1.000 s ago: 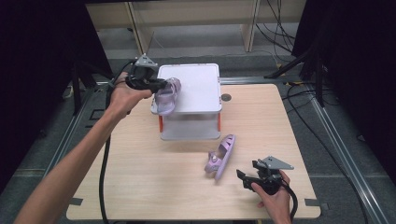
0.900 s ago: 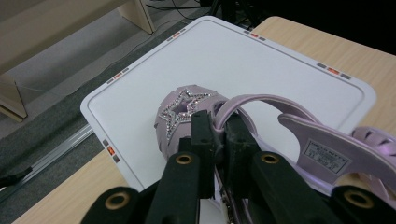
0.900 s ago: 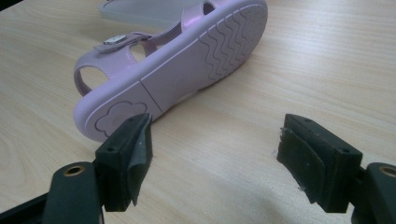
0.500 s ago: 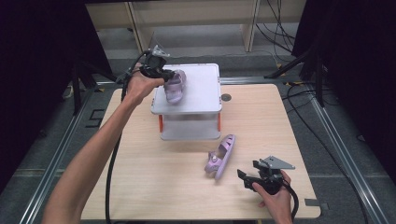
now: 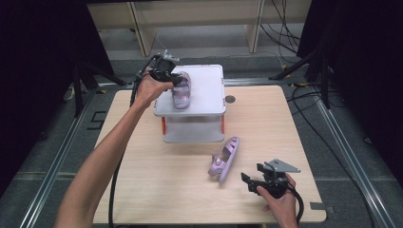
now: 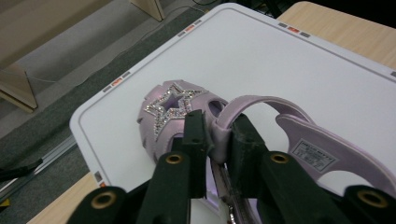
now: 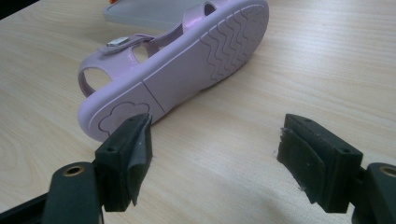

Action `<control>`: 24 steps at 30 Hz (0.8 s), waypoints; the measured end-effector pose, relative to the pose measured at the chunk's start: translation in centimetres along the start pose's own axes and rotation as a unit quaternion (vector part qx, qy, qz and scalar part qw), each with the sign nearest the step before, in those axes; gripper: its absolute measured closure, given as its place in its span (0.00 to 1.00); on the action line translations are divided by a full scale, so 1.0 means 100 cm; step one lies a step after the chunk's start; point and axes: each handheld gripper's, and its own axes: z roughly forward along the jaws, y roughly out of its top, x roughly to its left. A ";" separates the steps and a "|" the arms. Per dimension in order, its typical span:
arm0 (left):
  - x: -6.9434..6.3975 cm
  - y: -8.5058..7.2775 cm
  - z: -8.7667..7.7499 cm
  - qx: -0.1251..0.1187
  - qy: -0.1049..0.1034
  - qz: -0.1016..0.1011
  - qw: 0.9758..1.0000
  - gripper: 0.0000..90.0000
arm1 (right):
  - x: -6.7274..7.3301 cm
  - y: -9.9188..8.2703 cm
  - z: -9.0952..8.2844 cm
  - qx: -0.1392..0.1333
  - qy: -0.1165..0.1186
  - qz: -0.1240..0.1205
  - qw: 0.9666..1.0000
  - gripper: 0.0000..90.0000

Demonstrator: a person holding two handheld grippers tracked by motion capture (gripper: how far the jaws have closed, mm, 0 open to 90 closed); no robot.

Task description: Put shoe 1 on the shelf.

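left gripper (image 5: 177, 79) jaws, just opening, pinch the strap of the sandal (image 5: 181, 93) on the white box lid (image 5: 206, 90), far left. right gripper (image 5: 252, 182) jaws apart, near right.

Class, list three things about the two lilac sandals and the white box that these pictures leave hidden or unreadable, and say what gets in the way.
- Lilac star-fronted sandal on the white plastic box lid: left gripper view, its heel is cut off by the bottom edge and the left claw.
- Its insole label: print too small.
- Box contents: high view, lid covers them.
- Lilac sandal lying on its side: right gripper view, upper faces away.
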 end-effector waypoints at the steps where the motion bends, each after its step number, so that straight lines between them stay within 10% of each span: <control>1: -0.001 0.000 0.001 -0.003 -0.003 -0.003 1.000 0.83 | 0.000 0.000 0.000 0.000 0.000 0.000 1.000 0.29; 14: -0.001 0.000 -0.034 -0.012 -0.015 -0.026 0.999 0.42 | 0.002 0.001 -0.003 0.011 0.004 0.019 1.000 0.29; 24: -0.020 -0.035 -0.087 -0.048 -0.036 -0.052 0.997 0.32 | 0.001 0.001 -0.003 0.003 -0.006 0.005 1.000 0.29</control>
